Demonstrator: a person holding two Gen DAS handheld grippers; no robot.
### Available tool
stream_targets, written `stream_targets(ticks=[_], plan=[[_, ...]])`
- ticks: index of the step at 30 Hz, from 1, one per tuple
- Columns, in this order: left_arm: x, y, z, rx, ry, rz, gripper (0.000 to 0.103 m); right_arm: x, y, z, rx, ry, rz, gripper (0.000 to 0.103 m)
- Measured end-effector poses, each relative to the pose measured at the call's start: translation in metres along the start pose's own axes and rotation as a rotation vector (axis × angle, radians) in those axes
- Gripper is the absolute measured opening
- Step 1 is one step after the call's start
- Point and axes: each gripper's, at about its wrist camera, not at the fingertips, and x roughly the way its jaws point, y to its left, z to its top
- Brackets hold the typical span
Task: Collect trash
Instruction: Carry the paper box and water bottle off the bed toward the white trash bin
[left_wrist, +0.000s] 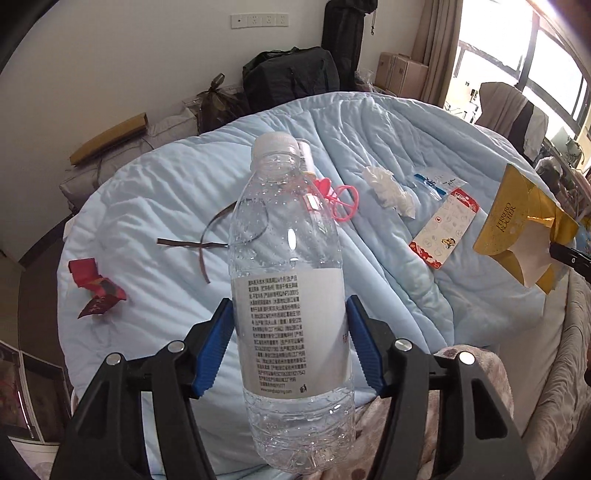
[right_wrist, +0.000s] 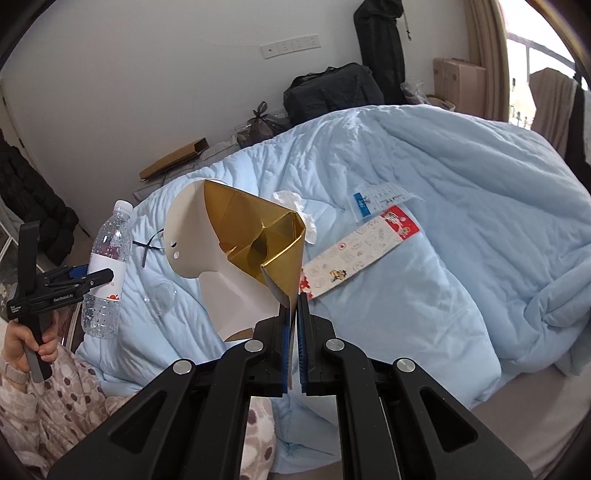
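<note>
Left wrist view: left tongs (left_wrist: 290, 334) pitched downward, clamping bottle (left_wrist: 290, 280) — upright.

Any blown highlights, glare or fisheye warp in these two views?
Left wrist: window blown out at upper right, specular glints on the bottle, bed edges bowed. Right wrist: window clipped white, gold box sharp, black vignette in the corners.

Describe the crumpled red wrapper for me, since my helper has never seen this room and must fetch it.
Start at the pale blue quilt that covers the bed. In the left wrist view, look to its left edge, left of the thin dark ribbon. The red wrapper lies there alone, the only crumpled dark-red piece; the other red-trimmed item, a long flat card, lies far to the right.
</note>
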Motion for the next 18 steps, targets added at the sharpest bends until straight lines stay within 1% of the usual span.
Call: stream_targets(ticks=[3, 6, 13, 18], plan=[[-0.024, 0.035, -0.011, -0.047, -0.033, 0.035, 0.061, 0.004, 0.039, 0.015, -0.084, -0.006, 0.047, 0.003], [-0.048, 0.077, -0.023, -0.111, -0.069, 0.067, 0.061, 0.013, 0.087, 0.027, -0.167, -0.007, 0.101, 0.003], [-0.109, 0.192, -0.068, -0.249, -0.138, 0.169, 0.062, 0.045, 0.217, 0.047, -0.334, 0.001, 0.252, 0.003], [-0.15, 0.274, -0.103, -0.325, -0.175, 0.232, 0.062, 0.066, 0.314, 0.055, -0.444, 0.027, 0.33, 0.003]])
